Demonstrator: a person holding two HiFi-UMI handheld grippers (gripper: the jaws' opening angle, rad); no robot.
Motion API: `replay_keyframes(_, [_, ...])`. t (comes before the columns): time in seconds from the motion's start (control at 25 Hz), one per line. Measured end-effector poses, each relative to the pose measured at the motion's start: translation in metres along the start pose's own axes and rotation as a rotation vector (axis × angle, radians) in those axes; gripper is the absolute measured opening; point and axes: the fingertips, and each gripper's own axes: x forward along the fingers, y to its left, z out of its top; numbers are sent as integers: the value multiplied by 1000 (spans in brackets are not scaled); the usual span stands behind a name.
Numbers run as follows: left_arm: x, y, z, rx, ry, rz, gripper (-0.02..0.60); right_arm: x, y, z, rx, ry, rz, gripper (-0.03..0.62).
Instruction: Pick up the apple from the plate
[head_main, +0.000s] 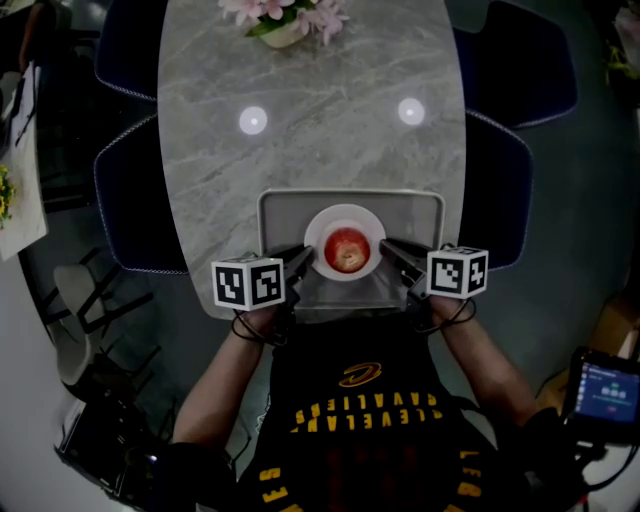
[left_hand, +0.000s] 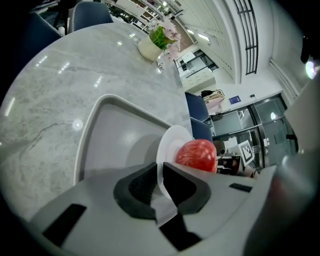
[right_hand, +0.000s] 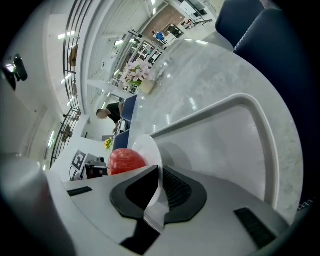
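A red apple sits on a small white plate over a grey tray at the near edge of the marble table. My left gripper is shut on the plate's left rim, and my right gripper is shut on its right rim. In the left gripper view the thin plate edge is pinched between the gripper's black pads, with the apple just past them. The right gripper view mirrors this: gripper, plate, apple.
A pot of pink flowers stands at the table's far end. Dark blue chairs flank the table on both sides. A device with a lit screen is at the lower right. The tray's raised wall surrounds the plate.
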Motion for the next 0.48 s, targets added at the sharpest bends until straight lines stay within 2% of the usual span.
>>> replay_keyframes(0.48, [-5, -14, 42, 12, -15, -63, 37, -2, 12, 45, 12, -38, 69, 35])
